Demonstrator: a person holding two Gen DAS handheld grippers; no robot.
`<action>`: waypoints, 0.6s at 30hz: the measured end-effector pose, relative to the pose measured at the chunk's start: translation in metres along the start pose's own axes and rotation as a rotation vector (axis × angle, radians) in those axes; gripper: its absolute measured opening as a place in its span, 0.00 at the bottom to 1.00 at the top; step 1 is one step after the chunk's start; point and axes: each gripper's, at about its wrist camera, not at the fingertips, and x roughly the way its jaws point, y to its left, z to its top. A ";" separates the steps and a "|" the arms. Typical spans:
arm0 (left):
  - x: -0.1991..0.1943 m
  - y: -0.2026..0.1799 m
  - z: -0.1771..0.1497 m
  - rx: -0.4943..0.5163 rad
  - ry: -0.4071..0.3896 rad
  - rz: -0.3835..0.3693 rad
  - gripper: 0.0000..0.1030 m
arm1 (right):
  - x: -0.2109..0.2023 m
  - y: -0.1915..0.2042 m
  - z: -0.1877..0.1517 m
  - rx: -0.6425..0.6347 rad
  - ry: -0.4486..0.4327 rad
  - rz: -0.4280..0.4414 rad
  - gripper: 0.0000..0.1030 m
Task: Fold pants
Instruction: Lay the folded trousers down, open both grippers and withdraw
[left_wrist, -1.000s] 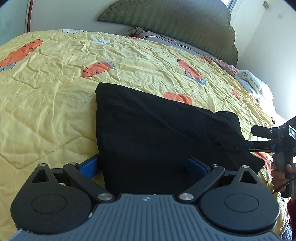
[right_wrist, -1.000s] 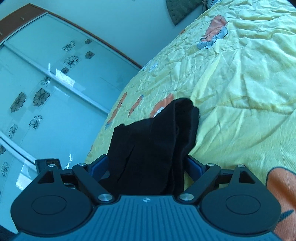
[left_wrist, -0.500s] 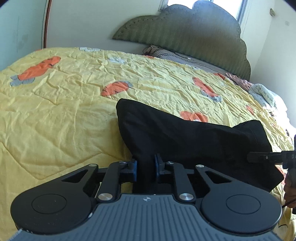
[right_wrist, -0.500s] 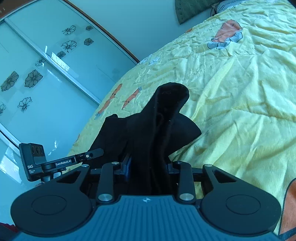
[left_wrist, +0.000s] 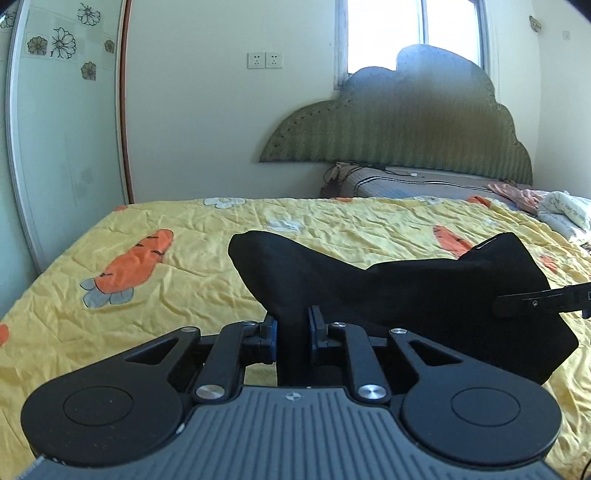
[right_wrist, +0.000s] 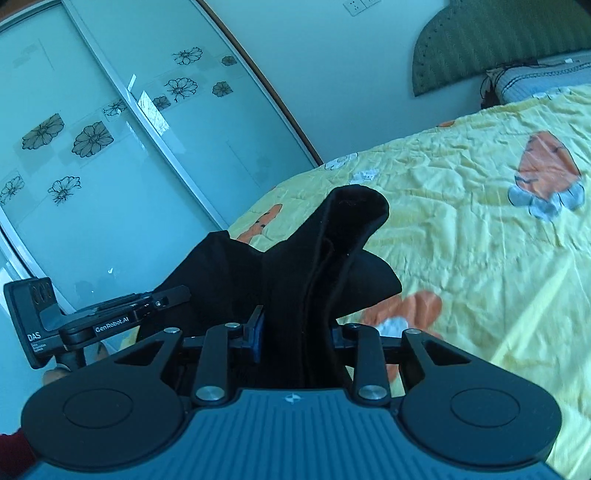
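The black pants (left_wrist: 406, 291) hang lifted above the yellow carrot-print bedspread (left_wrist: 184, 266), stretched between both grippers. My left gripper (left_wrist: 292, 334) is shut on one edge of the cloth. My right gripper (right_wrist: 295, 332) is shut on a bunched edge of the pants (right_wrist: 332, 258), which stand up in front of it. The right gripper's side shows at the right edge of the left wrist view (left_wrist: 543, 301). The left gripper shows at the left of the right wrist view (right_wrist: 110, 317).
A green padded headboard (left_wrist: 399, 136) and a striped pillow (left_wrist: 406, 182) lie at the bed's far end. Loose clothes (left_wrist: 561, 210) sit at the far right. Glass wardrobe doors with flower prints (right_wrist: 110, 147) stand along the bed's left side.
Both grippers closed on the pants' near edge and raised it off the bed. The cloth went from lying flat to hanging bunched between them.
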 end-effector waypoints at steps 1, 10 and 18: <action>0.011 0.005 0.004 -0.001 0.010 0.010 0.18 | 0.010 -0.002 0.006 -0.002 -0.003 -0.006 0.28; 0.067 0.030 -0.026 -0.049 0.153 0.090 0.36 | 0.087 -0.029 0.014 -0.025 0.130 -0.242 0.54; 0.023 0.025 -0.041 -0.028 0.162 0.145 0.59 | 0.023 0.019 -0.007 -0.211 -0.044 -0.312 0.55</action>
